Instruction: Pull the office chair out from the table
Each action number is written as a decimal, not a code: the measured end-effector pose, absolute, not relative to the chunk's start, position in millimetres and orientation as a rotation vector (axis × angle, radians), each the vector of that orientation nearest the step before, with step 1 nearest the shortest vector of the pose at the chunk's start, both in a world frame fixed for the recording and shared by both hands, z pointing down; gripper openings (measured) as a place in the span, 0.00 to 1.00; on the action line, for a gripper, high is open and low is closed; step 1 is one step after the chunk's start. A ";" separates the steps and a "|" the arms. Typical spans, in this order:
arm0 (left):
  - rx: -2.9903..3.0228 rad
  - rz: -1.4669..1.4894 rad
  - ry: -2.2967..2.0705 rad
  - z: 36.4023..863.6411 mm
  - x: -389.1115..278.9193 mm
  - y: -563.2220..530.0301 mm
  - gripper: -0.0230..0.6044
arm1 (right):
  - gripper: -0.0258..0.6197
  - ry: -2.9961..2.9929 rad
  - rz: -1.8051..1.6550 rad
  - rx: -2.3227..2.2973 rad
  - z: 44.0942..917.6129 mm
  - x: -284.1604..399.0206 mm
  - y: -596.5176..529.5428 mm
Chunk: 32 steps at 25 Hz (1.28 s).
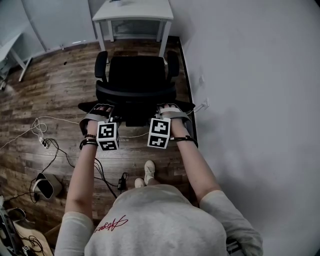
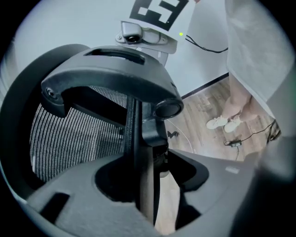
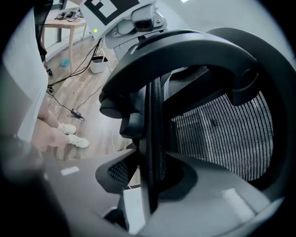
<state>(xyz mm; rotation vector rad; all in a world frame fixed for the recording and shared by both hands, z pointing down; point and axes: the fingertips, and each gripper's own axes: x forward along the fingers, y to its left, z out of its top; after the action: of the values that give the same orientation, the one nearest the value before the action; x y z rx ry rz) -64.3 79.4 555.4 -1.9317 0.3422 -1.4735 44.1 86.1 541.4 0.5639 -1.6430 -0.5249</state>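
The black office chair [image 1: 135, 75] stands on the wood floor, clear of the white table [image 1: 132, 12] beyond it, its mesh back toward me. Both grippers are at the top of the backrest [image 1: 136, 92]. My left gripper [image 1: 103, 111] straddles the left part of the backrest's rim [image 2: 138, 139]; a gap shows between the rim and the jaws of the left gripper [image 2: 152, 185], so it is open. My right gripper [image 1: 169, 111] straddles the right part of the rim [image 3: 155, 115]; the right gripper [image 3: 155, 185] also stands slightly apart from the rim, open.
A grey wall [image 1: 250, 75] runs close along the chair's right side. Cables [image 1: 45, 140] and a white device [image 1: 44, 186] lie on the floor to the left. The person's shoes [image 1: 148, 172] are just behind the chair. Another white desk [image 1: 10, 47] stands far left.
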 end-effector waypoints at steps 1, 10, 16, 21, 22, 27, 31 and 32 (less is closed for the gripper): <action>-1.937 -1.474 0.336 554.8 -63.9 80.2 0.38 | 0.26 -1.645 -0.511 0.551 541.8 43.9 87.2; -1.987 -1.502 0.305 556.6 -62.4 83.3 0.44 | 0.35 -1.646 -0.480 0.499 547.6 43.7 91.8; -1.980 -1.545 0.266 553.1 -65.2 84.3 0.44 | 0.38 -1.602 -0.428 0.473 545.1 42.9 94.2; -1.989 -1.485 0.330 535.6 -62.3 80.0 0.44 | 0.39 -1.599 -0.426 0.477 546.9 45.9 94.4; -1.992 -1.473 0.346 532.1 -62.7 79.5 0.44 | 0.39 -1.600 -0.432 0.486 546.5 46.4 94.2; -2.025 -1.429 0.377 525.2 -61.5 83.0 0.44 | 0.39 -1.638 -0.460 0.579 527.7 44.0 89.5; -2.059 -1.403 0.414 524.8 -59.4 90.5 0.44 | 0.39 -1.666 -0.465 0.614 518.3 42.6 94.2; -2.077 -1.388 0.421 524.1 -57.5 93.3 0.43 | 0.39 -1.678 -0.466 0.630 515.7 42.3 95.7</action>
<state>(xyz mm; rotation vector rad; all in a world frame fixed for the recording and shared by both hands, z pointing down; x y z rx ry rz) -57.5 93.3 524.1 -2.0771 0.4206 -1.3880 42.3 95.7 515.7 0.6298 -1.6776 -0.4663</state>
